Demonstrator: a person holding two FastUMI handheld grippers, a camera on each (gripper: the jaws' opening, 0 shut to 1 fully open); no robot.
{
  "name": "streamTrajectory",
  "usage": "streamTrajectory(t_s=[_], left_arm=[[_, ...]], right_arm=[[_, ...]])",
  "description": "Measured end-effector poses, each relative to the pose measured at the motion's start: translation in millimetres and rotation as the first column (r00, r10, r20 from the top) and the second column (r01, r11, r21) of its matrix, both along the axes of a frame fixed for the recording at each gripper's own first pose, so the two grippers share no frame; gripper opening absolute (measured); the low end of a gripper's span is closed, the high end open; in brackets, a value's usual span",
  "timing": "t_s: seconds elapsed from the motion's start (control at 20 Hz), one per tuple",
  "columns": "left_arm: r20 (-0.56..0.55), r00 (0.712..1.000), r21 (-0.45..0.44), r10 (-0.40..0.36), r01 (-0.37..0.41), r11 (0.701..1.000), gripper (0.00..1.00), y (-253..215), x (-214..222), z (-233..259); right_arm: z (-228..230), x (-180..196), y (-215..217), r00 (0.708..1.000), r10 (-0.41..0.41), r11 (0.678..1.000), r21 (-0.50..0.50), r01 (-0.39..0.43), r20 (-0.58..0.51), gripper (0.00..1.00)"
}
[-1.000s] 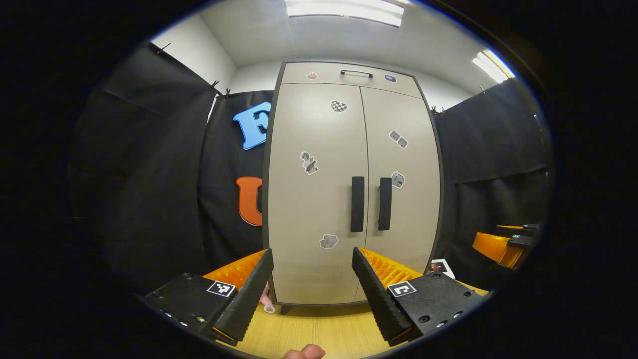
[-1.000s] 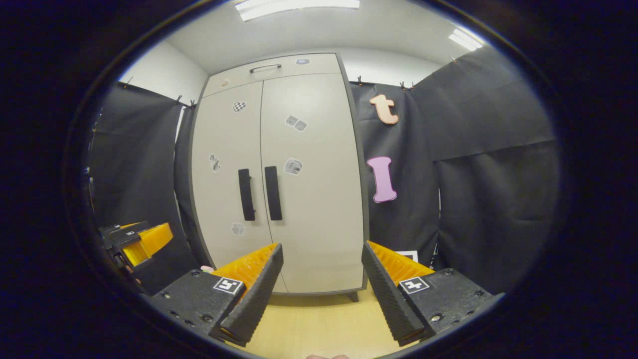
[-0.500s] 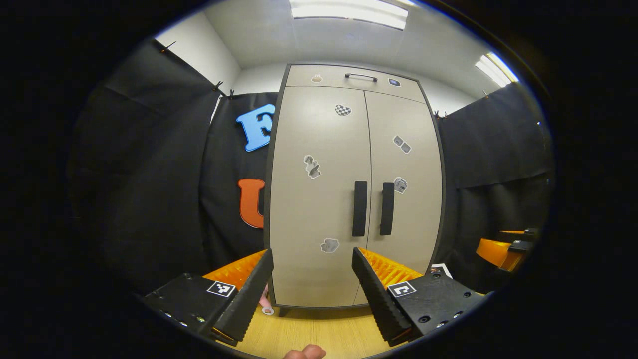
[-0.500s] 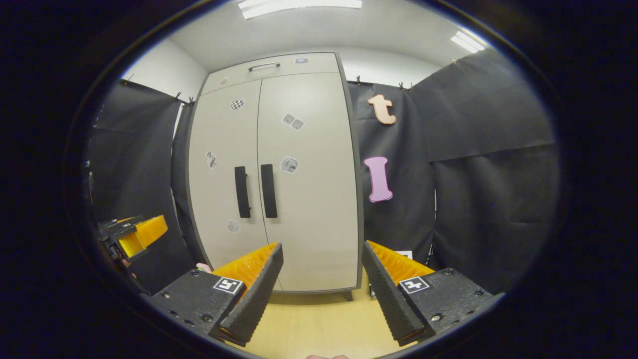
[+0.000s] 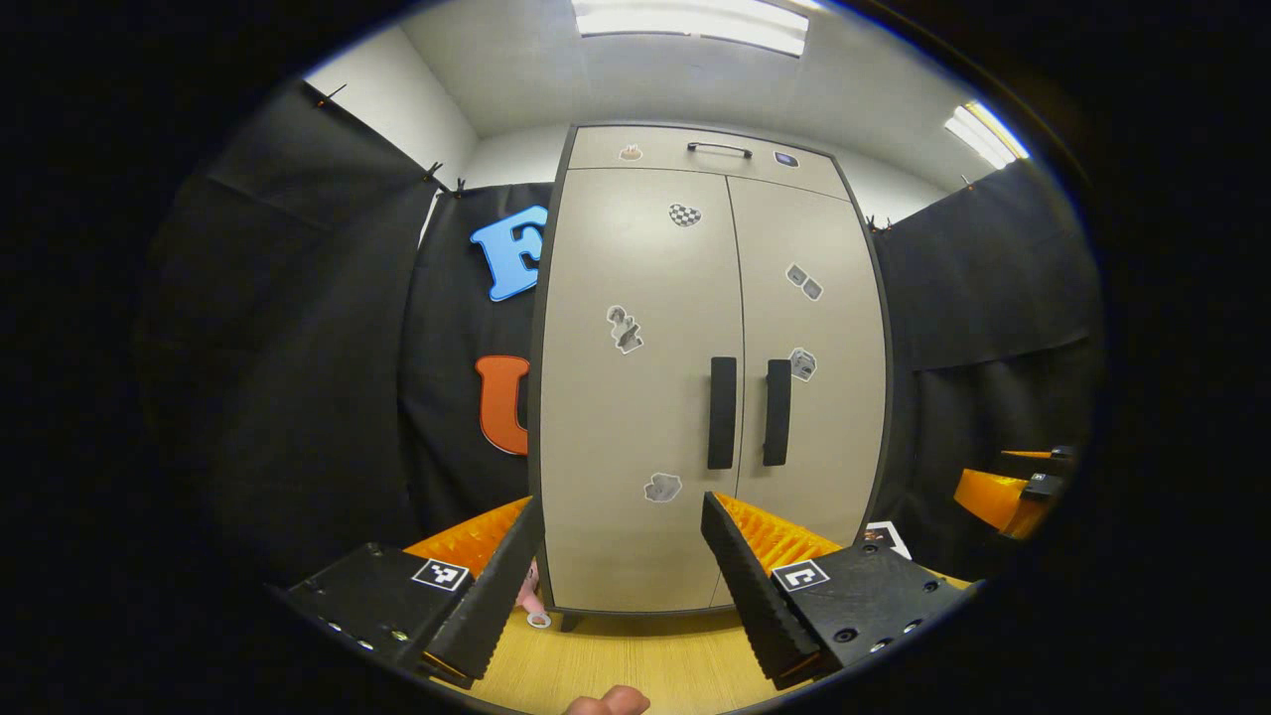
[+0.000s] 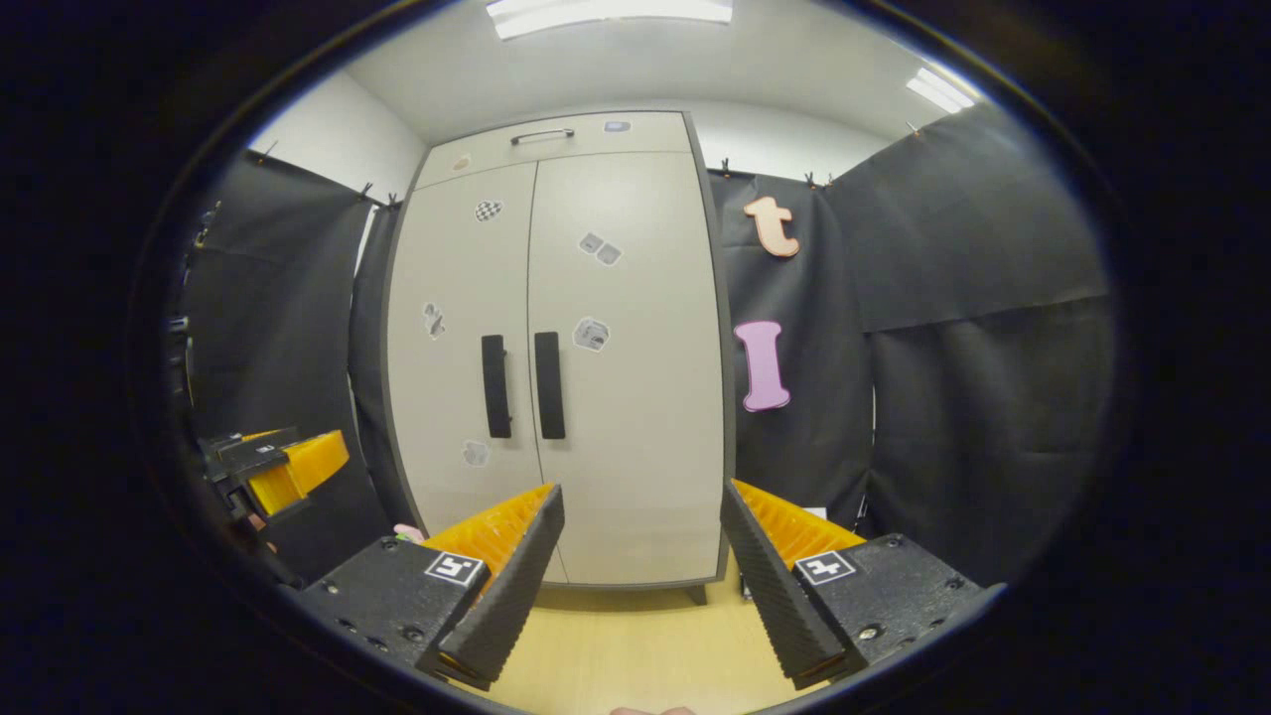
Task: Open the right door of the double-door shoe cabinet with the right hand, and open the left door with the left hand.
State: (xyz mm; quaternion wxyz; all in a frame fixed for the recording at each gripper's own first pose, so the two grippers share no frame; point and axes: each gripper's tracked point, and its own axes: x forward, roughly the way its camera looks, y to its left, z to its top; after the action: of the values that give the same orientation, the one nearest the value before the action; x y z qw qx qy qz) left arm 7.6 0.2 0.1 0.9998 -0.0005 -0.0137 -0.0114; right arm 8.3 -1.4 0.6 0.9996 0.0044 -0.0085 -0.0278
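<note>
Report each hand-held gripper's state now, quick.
Left hand-held gripper: open, holding nothing, short of the shoe cabinet.
Right hand-held gripper: open, holding nothing.

Left gripper view: low, facing the shoe cabinet (image 5: pixel 710 377) head-on from a short way back, tilted up (ceiling lights show). Right gripper view: same low stance, set further right, cabinet left of centre. Both share the two shut doors and wooden floor (image 6: pixel 645 650).
</note>
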Motion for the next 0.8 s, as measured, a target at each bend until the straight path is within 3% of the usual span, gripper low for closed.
streamTrajectory(t_s=[0.2,0.35,0.6,0.8], left_arm=[[0.012,1.000,0.039,0.018,-0.019,0.999,0.95,5.8,-7.6,-2.7],[0.004,1.000,0.020,0.004,-0.004,1.000,0.95,2.6,-13.1,-7.8],[-0.027,1.000,-0.009,-0.015,0.015,1.000,0.95,1.6,-34.4,-26.4],[-0.061,0.998,-0.038,-0.017,0.014,0.999,0.95,3.1,-46.0,-41.3]], right_arm=[[7.3,16.7,19.3,0.999,0.043,0.999,-0.002,-0.043,-0.004,0.99],[26.0,36.8,34.0,0.997,0.078,0.997,-0.012,-0.078,0.030,0.99],[60.5,89.7,60.3,0.990,0.120,0.991,-0.074,-0.114,0.072,0.99],[73.8,142.7,74.7,0.991,0.106,0.989,-0.112,-0.096,0.084,0.99]])
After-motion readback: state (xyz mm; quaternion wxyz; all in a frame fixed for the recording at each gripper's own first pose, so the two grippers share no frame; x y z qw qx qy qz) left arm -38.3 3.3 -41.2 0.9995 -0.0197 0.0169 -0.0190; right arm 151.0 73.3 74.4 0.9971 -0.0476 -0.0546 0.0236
